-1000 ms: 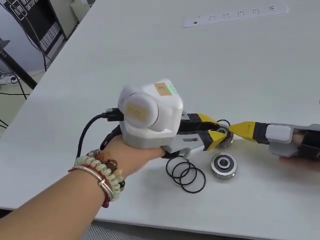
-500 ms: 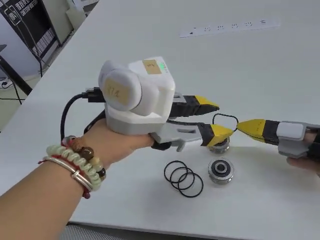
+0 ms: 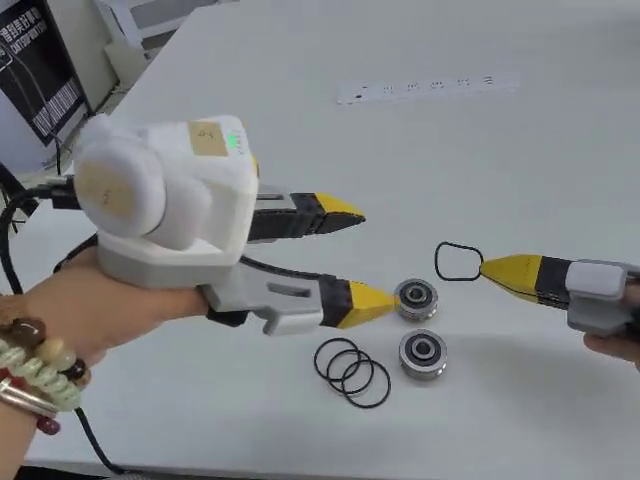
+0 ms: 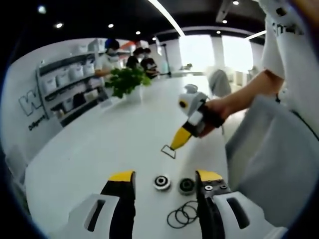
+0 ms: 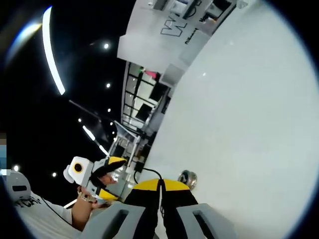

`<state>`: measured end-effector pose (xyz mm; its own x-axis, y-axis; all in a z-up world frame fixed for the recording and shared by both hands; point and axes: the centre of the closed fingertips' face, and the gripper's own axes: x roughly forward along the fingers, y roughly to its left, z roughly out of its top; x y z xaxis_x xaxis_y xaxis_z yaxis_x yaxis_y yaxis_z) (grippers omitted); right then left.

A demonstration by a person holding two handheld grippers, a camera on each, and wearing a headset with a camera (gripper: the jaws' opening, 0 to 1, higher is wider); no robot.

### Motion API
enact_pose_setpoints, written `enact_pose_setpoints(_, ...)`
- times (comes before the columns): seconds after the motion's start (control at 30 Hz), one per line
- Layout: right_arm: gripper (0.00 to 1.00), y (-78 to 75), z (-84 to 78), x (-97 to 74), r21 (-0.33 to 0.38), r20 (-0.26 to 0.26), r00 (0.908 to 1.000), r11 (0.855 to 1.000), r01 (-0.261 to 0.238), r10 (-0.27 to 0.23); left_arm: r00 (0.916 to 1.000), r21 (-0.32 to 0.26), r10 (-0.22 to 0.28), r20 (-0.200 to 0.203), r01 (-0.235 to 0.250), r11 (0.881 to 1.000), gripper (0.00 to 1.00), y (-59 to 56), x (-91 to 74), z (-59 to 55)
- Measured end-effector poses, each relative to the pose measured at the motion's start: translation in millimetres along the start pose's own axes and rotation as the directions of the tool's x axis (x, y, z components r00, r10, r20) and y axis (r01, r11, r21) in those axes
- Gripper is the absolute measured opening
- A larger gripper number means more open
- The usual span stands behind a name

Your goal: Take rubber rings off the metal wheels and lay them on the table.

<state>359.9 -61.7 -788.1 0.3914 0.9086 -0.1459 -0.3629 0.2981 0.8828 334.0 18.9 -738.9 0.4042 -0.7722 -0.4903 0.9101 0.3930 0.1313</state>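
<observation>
The right gripper [image 3: 492,268] is seen with its yellow-tipped fingers [image 5: 149,186] pressed together; a black rubber ring [image 3: 458,262] is pinched at their very tip and pulled into a rounded-square loop; whether the loop touches the worktop [image 3: 300,80] cannot be told. The left gripper [image 3: 360,256] is held with its fingers [image 3: 352,303] spread wide and nothing between them.

Two metal wheels [image 3: 415,297] are laid flat on the worktop, close together; the farther one is found just beside the tip of the left gripper's lower finger and below-left of the pinched ring; the nearer one is set toward the person. Three loose rings [image 3: 352,370] are laid overlapping in a short chain, just left of the nearer wheel.

On the white body of the left gripper a tan sticker [image 3: 207,133] is fixed beside a green light [image 3: 235,141]; its mark is too blurred to be read. Beaded bracelets [image 3: 30,370] are worn on the wrist behind it. A white power strip [image 3: 430,88] is laid across the far worktop; its markings are too small to be read. White writing on a dark banner [image 3: 35,60] cannot be made out. In the left gripper view a large "W" [image 4: 27,102] is seen on the wall; the rest is cut off.
</observation>
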Motion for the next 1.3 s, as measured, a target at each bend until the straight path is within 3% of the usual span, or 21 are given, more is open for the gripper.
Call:
enact_pose_setpoints(0.33, 0.00, 24.4, -11.7, -1.4, -0.026, -0.037, 0.9993, 1.000, 0.002, -0.003, 0.9939, -0.028, 0.109, 0.019, -0.108, 0.994, 0.51, 10.1, -54.2, -9.5)
enact_pose_setpoints(0.47, 0.00, 33.6, -14.3, -1.9, -0.039, -0.057, 0.9984, 0.999, -0.003, 0.000, 0.9880, -0.065, 0.154, 0.011, -0.153, 0.986, 0.53, 12.1, -74.8, -25.3)
enact_pose_setpoints(0.63, 0.00, 39.0, -19.7, -2.7, -0.136, -0.111, 0.9925, 0.990, 0.037, -0.052, 0.9808, -0.104, 0.195, -0.005, -0.194, 0.975, 0.54, 12.5, -98.9, -43.8)
enact_pose_setpoints(0.8, 0.00, 49.9, -22.2, 3.3, -0.185, -0.132, 0.9891, 0.982, 0.040, -0.065, 0.9741, -0.129, 0.226, -0.016, -0.226, 0.966, 0.55, 12.7, -116.5, -58.6)
enact_pose_setpoints(0.97, 0.00, 55.3, -32.2, 11.9, -0.255, -0.198, 0.9753, 0.966, 0.045, -0.098, 0.9622, -0.161, 0.271, -0.026, -0.272, 0.949, 0.56, 13.5, -132.0, -72.5)
enact_pose_setpoints(1.2, 0.00, 58.2, -41.0, 21.8, -0.306, -0.249, 0.9582, 0.950, 0.060, -0.140, 0.9633, -0.192, 0.267, -0.022, -0.267, 0.944, 0.55, 2.7, -143.0, -86.3)
enact_pose_setpoints(1.3, 0.00, 57.8, -44.1, 25.6, -0.312, -0.260, 0.9526, 0.947, 0.071, -0.157, 0.9563, -0.220, 0.292, -0.013, -0.288, 0.932, 0.56, 5.4, -150.8, -90.1)
